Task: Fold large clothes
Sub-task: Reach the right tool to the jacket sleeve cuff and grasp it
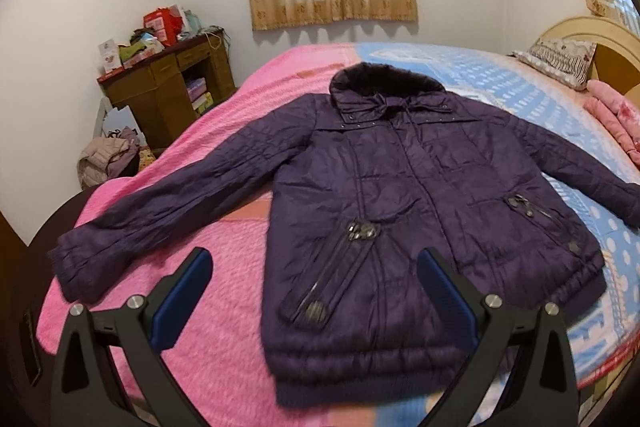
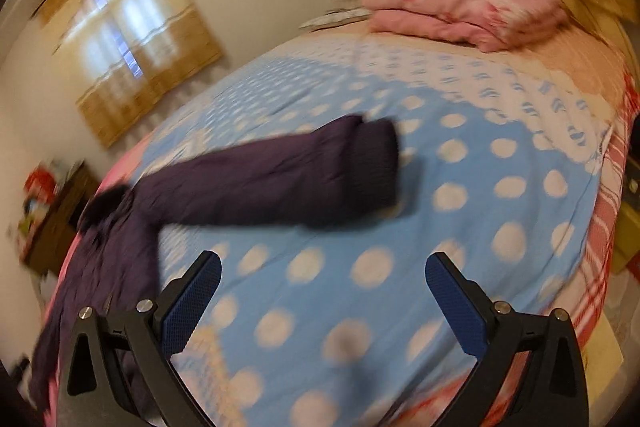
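A purple padded jacket (image 1: 400,195) lies front-up with both sleeves spread on the bed (image 1: 224,267), while the left hand-held gripper (image 1: 314,269) above its hem and the right hand-held gripper (image 2: 323,273) near one sleeve (image 2: 280,175) both gape wide, gripping nothing.

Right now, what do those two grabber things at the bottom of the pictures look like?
Both look the same. The left hand-held gripper and the right hand-held gripper each have two black, angular fingers that spread like a V. Each fingertip has a dark blue pad with a fine bumpy texture. Shiny round silver bolts sit on the black frames. No cables or sleeves show.
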